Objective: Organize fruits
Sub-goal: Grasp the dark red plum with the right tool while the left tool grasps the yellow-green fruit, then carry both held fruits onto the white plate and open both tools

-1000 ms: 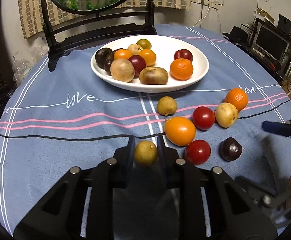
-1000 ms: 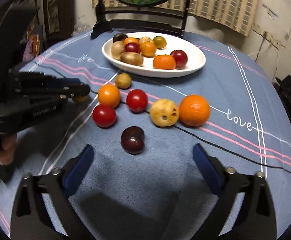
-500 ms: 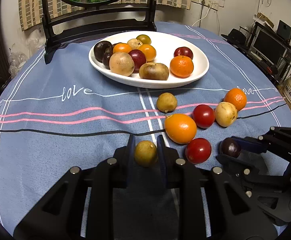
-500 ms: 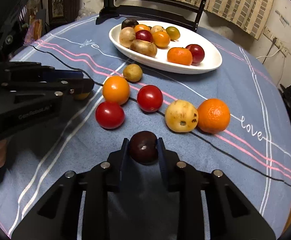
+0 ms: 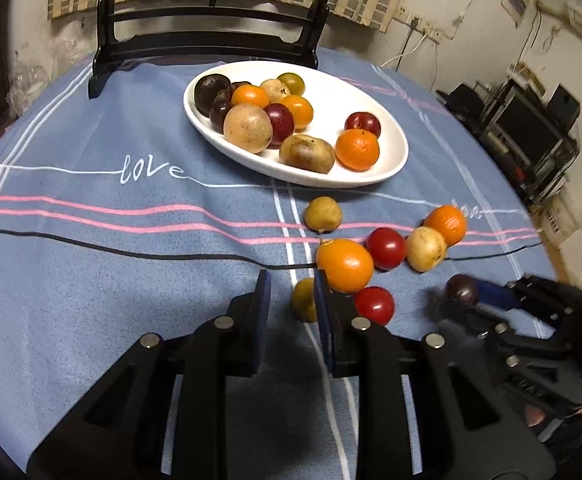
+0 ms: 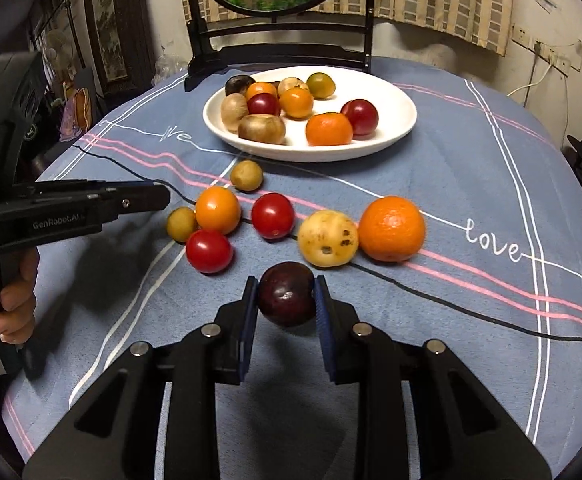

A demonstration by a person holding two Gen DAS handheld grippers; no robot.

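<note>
A white plate (image 5: pixel 387 160) with several fruits stands at the back of the blue tablecloth; it also shows in the right wrist view (image 6: pixel 395 124). My left gripper (image 5: pixel 289 284) is open and empty. The small yellow-green fruit (image 5: pixel 303 300) lies on the cloth against its right finger, beside an orange (image 5: pixel 345 266) and a red tomato (image 5: pixel 374 305). My right gripper (image 6: pixel 287 284) is shut on a dark plum (image 6: pixel 287 300) and holds it just above the cloth; it also shows in the left wrist view (image 5: pixel 462 289).
Loose on the cloth: a brownish small fruit (image 6: pixel 246 175), a tomato (image 6: pixel 273 216), a yellow spotted fruit (image 6: pixel 328 238), a large orange (image 6: pixel 391 228). A black mirror stand (image 6: pixel 279 46) is behind the plate. The table edge curves at left and right.
My left gripper has opened and let go of the yellow-green fruit, which now lies on the cloth. My right gripper closed on the dark plum and has lifted it slightly.
</note>
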